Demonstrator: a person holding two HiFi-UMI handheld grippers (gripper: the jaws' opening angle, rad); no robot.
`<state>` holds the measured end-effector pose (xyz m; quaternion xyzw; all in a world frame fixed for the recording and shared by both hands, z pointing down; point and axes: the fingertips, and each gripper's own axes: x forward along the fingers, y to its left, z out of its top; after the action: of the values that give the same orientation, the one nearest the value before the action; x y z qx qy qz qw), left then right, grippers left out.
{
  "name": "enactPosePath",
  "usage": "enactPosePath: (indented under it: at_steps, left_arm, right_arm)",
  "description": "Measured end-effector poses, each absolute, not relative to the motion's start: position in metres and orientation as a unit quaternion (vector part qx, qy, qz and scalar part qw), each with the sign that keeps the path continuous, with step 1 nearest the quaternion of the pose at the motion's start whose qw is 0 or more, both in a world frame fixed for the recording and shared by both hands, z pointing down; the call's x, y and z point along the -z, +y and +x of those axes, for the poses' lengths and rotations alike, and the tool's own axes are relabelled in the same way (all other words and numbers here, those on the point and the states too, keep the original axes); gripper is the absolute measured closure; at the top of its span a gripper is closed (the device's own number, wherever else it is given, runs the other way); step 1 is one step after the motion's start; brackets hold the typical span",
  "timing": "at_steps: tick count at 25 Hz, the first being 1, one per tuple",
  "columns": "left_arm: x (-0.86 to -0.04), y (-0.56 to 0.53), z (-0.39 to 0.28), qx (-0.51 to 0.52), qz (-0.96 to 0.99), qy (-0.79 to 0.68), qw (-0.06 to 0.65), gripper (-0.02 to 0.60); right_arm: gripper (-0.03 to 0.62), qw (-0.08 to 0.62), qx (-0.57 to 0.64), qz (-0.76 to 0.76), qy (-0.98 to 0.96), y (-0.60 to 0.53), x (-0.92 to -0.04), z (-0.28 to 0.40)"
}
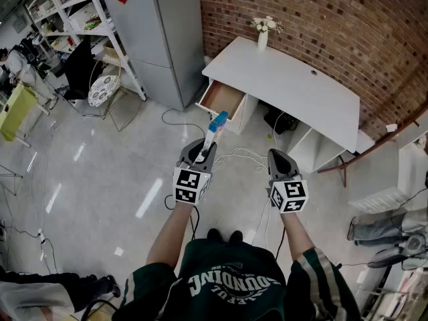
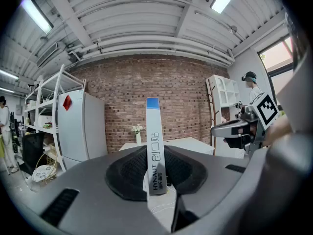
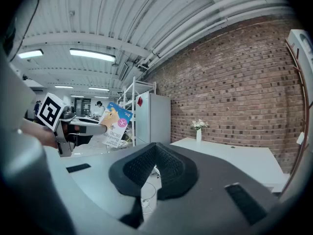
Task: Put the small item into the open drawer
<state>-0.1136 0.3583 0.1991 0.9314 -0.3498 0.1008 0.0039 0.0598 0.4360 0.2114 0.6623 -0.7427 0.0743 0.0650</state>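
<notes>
My left gripper (image 1: 202, 154) is shut on a small flat box with a blue top (image 1: 215, 128), held upright; in the left gripper view the box (image 2: 154, 151) stands edge-on between the pads, and it shows at the left of the right gripper view (image 3: 111, 124). My right gripper (image 1: 279, 160) is shut with nothing in it; its pads (image 3: 168, 168) meet. Ahead stands a white desk (image 1: 294, 89) against the brick wall, with its left drawer (image 1: 223, 99) pulled open. Both grippers hang over the floor, short of the desk.
A vase of flowers (image 1: 263, 31) stands on the desk's far corner. A grey fridge (image 1: 160, 32) stands left of the drawer, shelving (image 1: 73, 12) beyond it. Cables (image 1: 241, 158) trail on the floor under the grippers. A white cabinet (image 1: 408, 172) is at right.
</notes>
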Motion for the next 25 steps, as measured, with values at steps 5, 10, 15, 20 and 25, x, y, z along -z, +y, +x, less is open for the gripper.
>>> enactPosePath:
  at_steps: [5,10,15,20,25]
  left_arm:
    - [-0.202,0.356,-0.118,-0.103,0.931,-0.351,0.006,0.485]
    - [-0.209,0.353,-0.124,-0.105,0.931,-0.350,0.008,0.485]
    - [-0.208,0.351,-0.127,-0.102,0.930,-0.353,0.004,0.485]
    - [-0.210,0.351,-0.126,-0.102,0.930,-0.353,0.009,0.485]
    - [-0.210,0.351,-0.122,-0.103,0.931,-0.351,0.009,0.485]
  right_arm:
    - [0.569,0.056,-0.072,0.663,-0.743,0.432,-0.211,0.058]
    - [0.569,0.055,-0.077,0.657,-0.748,0.426,-0.215,0.052]
    - [0.569,0.058,-0.081,0.654,-0.750,0.423,-0.219,0.049]
    - [0.570,0.058,-0.082,0.652,-0.751,0.421,-0.219,0.050]
    - [0.569,0.057,-0.083,0.651,-0.752,0.417,-0.218,0.053]
